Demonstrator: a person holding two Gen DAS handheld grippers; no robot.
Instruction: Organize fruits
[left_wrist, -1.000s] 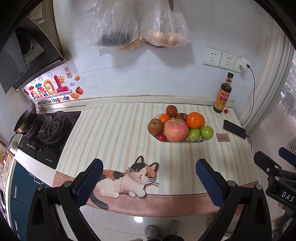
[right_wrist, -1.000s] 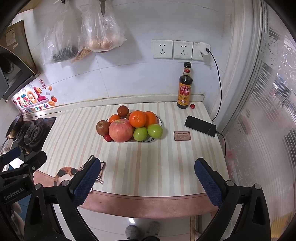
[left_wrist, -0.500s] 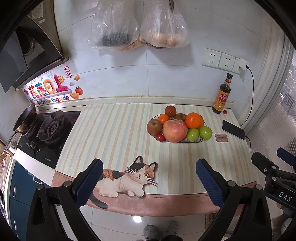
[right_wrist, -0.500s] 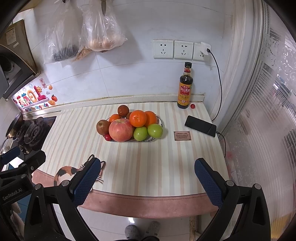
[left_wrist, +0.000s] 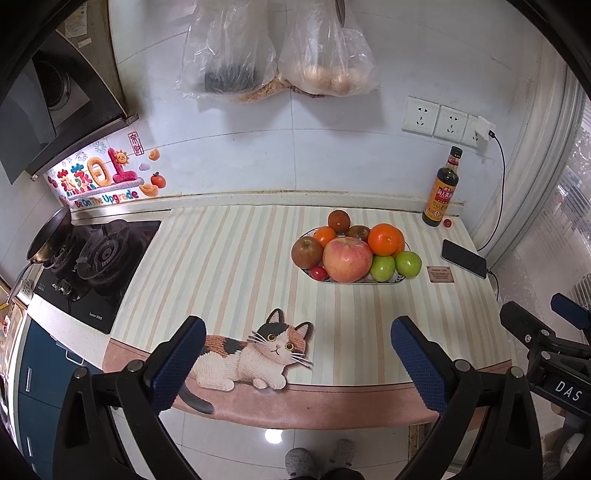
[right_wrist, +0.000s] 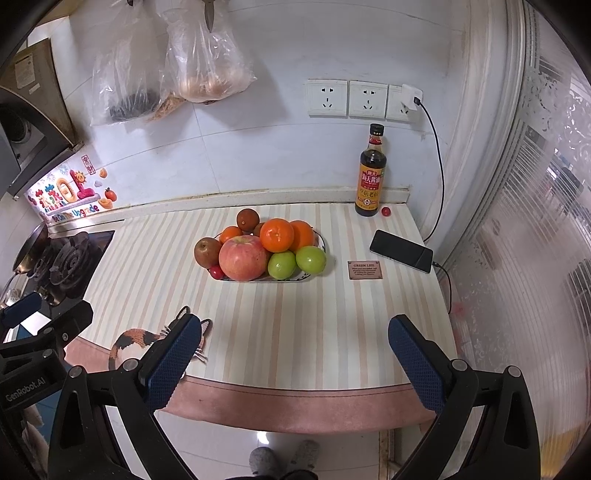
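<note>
A shallow fruit plate (left_wrist: 400, 279) (right_wrist: 320, 238) stands on the striped counter, piled with a big red apple (left_wrist: 347, 259) (right_wrist: 243, 257), oranges (left_wrist: 386, 239) (right_wrist: 276, 235), two green apples (left_wrist: 408, 263) (right_wrist: 310, 259), a brown pear (left_wrist: 306, 252) and a cherry tomato (left_wrist: 318, 272). A brown fruit (left_wrist: 339, 219) lies just behind the plate. A loose cherry tomato (right_wrist: 385, 211) lies by the bottle. My left gripper (left_wrist: 297, 356) is open and empty over the counter's front edge. My right gripper (right_wrist: 293, 352) is open and empty, also well short of the plate.
A soy sauce bottle (right_wrist: 371, 173) stands at the back right. A phone (right_wrist: 401, 250) on a cable and a small brown card (right_wrist: 365, 269) lie right of the plate. A gas stove (left_wrist: 94, 258) with a pan is at the left. Bags hang on the wall.
Both grippers have drifted back slightly from the counter; the fruit looks a little smaller and lower. Nothing was grasped or moved.
</note>
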